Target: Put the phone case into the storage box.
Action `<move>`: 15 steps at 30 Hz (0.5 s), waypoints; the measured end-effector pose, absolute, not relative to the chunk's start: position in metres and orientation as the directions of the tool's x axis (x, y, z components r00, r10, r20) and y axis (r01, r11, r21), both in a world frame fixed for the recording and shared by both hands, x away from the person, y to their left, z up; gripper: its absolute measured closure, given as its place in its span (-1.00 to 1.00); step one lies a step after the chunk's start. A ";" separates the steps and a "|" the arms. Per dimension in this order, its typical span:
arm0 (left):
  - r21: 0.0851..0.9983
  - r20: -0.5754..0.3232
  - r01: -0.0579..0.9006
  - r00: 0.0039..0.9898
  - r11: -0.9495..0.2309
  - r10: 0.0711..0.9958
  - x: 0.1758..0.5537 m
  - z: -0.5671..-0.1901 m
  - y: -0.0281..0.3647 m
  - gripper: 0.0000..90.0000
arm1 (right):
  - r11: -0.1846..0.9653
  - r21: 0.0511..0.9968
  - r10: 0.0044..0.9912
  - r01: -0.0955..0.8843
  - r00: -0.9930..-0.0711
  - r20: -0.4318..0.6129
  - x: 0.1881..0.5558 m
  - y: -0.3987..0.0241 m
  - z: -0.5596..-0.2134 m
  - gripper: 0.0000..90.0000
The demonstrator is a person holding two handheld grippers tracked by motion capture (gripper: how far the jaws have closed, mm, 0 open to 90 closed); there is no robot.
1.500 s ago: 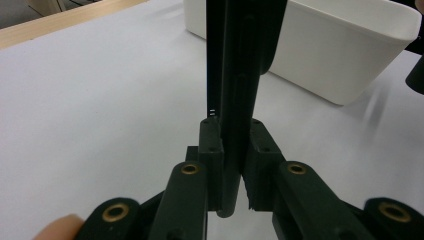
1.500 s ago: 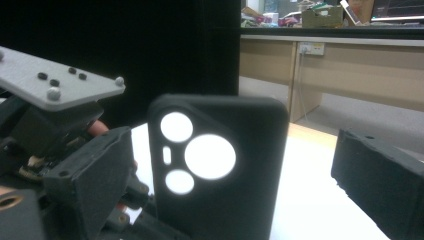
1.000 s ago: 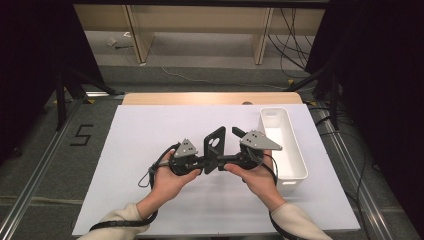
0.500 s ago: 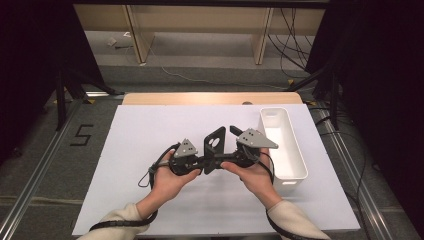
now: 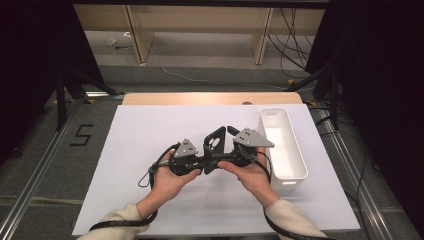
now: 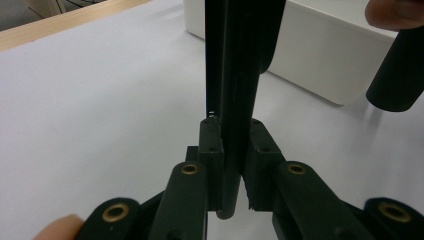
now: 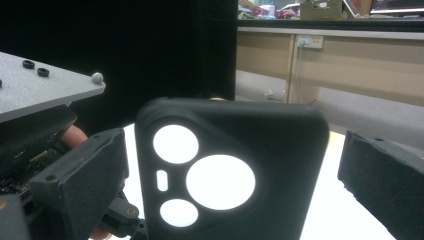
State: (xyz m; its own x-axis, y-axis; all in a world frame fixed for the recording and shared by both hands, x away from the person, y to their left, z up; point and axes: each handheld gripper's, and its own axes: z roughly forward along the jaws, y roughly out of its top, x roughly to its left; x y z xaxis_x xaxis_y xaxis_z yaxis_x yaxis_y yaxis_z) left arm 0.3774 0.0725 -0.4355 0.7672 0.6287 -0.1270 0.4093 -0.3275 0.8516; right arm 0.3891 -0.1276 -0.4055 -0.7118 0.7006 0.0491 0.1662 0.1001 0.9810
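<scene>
A black phone case (image 5: 215, 144) with round camera cut-outs stands on edge above the middle of the white table sheet (image 5: 150, 130). My left gripper (image 5: 207, 162) is shut on its lower edge; in the left gripper view the pads (image 6: 212, 145) clamp the thin case (image 6: 240, 75) from both sides. My right gripper (image 5: 223, 150) faces it from the right and is open. In the right gripper view the case (image 7: 225, 175) stands between the two spread jaws with a gap on each side. A hand holds each gripper.
A long white bin (image 5: 292, 177) lies on the sheet just right of the right hand, and shows close behind the case in the left gripper view (image 6: 320, 55). Beyond the table's wooden far edge (image 5: 210, 98) are a floor, cables and dark curtains.
The right gripper has edged slightly left toward the case. The left gripper and the case have stayed put.
</scene>
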 end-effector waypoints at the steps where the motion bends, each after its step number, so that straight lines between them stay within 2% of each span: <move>1: 0.852 -0.127 0.409 0.767 -0.327 0.629 0.377 -0.436 0.072 0.78 | 0.100 0.981 0.700 0.167 -0.713 0.049 0.389 -0.127 -0.406 -0.97; 15: 0.853 -0.125 0.406 0.769 -0.328 0.627 0.377 -0.435 0.073 0.78 | 0.077 0.981 0.711 0.178 -0.699 0.071 0.389 -0.125 -0.405 -0.77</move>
State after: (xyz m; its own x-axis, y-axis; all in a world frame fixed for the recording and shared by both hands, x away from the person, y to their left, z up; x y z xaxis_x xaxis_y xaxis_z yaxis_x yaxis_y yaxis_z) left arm 0.3773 0.0726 -0.4354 0.7691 0.6267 -0.1251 0.4058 -0.3276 0.8532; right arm 0.3888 -0.1252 -0.4055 -0.6995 0.7111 0.0713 0.1779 0.0766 0.9811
